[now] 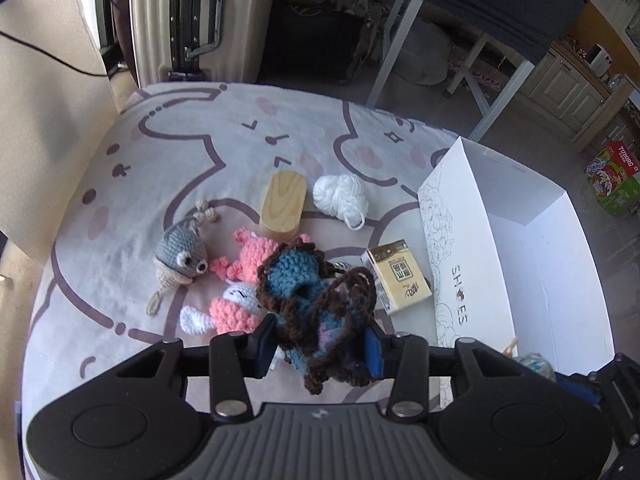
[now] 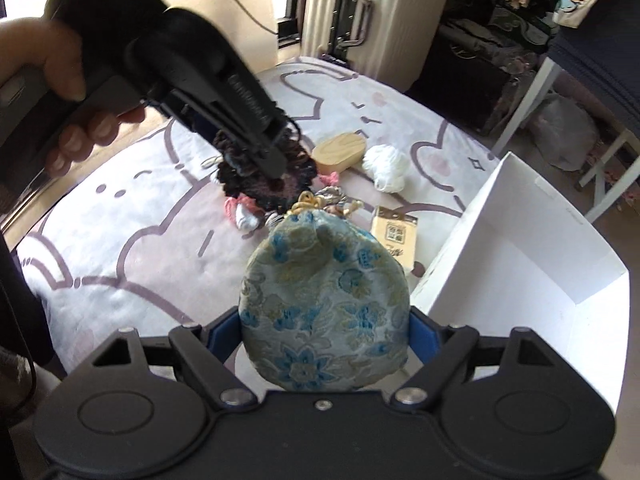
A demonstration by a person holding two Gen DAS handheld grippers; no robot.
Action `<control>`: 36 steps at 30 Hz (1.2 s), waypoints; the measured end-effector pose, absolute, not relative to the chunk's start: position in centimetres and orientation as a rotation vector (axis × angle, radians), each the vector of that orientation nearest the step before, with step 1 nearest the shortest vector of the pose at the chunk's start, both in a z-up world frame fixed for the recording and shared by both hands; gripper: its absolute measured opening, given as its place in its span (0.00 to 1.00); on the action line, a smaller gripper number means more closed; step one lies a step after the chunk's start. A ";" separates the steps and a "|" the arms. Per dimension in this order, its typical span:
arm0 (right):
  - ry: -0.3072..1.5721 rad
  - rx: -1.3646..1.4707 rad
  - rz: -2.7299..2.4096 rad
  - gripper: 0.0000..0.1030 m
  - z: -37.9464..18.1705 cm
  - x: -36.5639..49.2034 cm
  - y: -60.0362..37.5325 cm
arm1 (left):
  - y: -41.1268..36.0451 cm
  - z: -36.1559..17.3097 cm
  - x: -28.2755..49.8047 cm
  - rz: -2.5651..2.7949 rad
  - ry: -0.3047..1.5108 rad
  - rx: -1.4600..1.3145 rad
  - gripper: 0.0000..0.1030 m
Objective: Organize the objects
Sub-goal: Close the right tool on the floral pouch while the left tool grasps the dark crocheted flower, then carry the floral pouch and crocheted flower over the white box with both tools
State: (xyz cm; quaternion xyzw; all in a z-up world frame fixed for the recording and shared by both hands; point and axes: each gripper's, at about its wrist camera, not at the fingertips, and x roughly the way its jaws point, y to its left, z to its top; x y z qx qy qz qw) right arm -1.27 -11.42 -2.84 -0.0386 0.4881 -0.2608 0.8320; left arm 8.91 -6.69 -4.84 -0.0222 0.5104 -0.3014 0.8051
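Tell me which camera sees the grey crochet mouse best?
The left wrist view: the grey crochet mouse lies in plain sight on the blanket. In the right wrist view, the left gripper seems to hide it.

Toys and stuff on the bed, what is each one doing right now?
Left gripper: shut on the blue-brown crochet piece, lifted.
Right gripper: shut on the floral pouch, drawstring top closed.
White shoe box: open, nothing visible inside.
Grey crochet mouse: lying on the blanket.
Pink crochet toys: lying, partly hidden.
White yarn: loose ball, tail out.
Wooden block: lying flat.
Tissue pack: lying beside the box.
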 end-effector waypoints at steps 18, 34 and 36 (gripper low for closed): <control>0.817 0.091 -0.873 0.83 3.7 -3.3 -13.1 | -3.3 0.1 6.4 -0.679 0.856 0.036 0.44; 0.723 0.177 -0.992 0.83 5.7 -4.2 -13.8 | -3.0 2.0 5.1 -0.734 0.788 0.052 0.44; 0.720 0.186 -0.999 0.83 5.8 -4.3 -14.0 | -3.3 2.2 5.1 -0.741 0.785 0.054 0.44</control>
